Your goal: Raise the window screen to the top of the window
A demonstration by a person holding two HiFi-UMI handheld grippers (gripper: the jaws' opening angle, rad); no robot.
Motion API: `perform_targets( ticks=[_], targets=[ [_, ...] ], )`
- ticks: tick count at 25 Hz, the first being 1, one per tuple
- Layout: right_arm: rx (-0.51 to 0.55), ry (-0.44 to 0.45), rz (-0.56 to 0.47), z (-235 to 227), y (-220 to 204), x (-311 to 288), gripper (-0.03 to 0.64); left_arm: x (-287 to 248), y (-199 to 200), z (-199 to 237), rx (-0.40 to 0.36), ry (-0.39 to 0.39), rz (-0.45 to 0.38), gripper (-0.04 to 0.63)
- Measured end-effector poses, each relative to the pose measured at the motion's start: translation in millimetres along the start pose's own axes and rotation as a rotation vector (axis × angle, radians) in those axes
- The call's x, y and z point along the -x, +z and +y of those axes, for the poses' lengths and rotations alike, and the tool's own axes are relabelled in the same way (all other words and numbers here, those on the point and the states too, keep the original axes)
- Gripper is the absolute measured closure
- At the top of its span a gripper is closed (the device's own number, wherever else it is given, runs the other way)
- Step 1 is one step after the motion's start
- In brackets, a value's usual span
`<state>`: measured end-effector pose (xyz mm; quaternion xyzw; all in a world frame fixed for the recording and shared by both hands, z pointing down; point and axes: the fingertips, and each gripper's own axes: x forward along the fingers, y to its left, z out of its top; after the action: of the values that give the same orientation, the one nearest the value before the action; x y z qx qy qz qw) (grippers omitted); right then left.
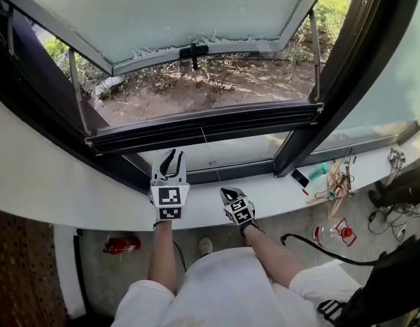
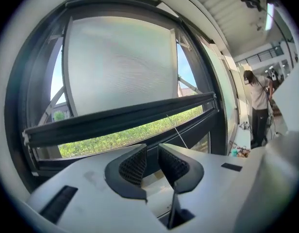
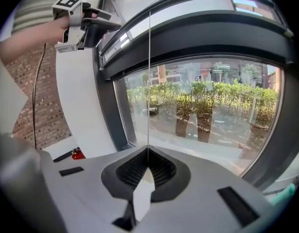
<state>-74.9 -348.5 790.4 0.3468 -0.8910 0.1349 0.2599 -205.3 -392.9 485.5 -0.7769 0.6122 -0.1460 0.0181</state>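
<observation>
Right gripper (image 3: 148, 171) is clamped shut on a thin cord (image 3: 149, 81) rising to the screen bar (image 1: 203, 127) above it, seemingly only partly raised, while the left gripper (image 1: 172, 158) hangs half open, empty, just below that bar.

A red fire extinguisher (image 1: 121, 244) lies on the floor, below and to the left of the jaws of the left gripper (image 1: 177, 154). On the white sill (image 1: 60, 189), well to the right of the jaws of the right gripper (image 1: 225, 192), sit a small black slab (image 1: 300, 178), a teal object (image 1: 319, 171) and a wooden frame (image 1: 339, 182). Lower on that side, on the floor, are a clear bottle (image 1: 323, 234), a red wire piece (image 1: 345, 231) and a black cable (image 1: 312, 245). Straight ahead of the right jaws, beyond the glass, stands a row of green shrubs (image 3: 203, 98). Far right of the left jaws a person (image 2: 258, 101) stands by the sill.
</observation>
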Motion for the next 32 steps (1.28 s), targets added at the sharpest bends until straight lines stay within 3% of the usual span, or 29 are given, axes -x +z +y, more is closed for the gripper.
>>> perform_targets(
  ticks=[4, 8, 13, 27, 32],
  targets=[
    [0.007, -0.004, -0.024, -3.9, 6.6, 1.5, 0.615, 9.3, 1.2, -1.0, 0.115, 0.005, -0.046, 0.523],
    [0.006, -0.005, -0.028, -2.6, 9.7, 10.4, 0.615, 18.0, -0.2, -9.0, 0.171, 0.024, -0.078, 0.588],
    [0.026, -0.005, -0.038, 4.8, 11.0, 9.7, 0.615, 28.0, -10.5, -22.4, 0.255, 0.042, -0.104, 0.594],
    [0.094, -0.01, -0.17, 12.7, 79.5, 21.6, 0.615, 23.5, -24.3, -51.3, 0.263, -0.022, -0.082, 0.594],
    [0.073, 0.005, -0.226, 19.2, 92.6, 30.9, 0.615, 19.2, -28.6, -59.3, 0.263, -0.056, -0.069, 0.594]
  ],
)
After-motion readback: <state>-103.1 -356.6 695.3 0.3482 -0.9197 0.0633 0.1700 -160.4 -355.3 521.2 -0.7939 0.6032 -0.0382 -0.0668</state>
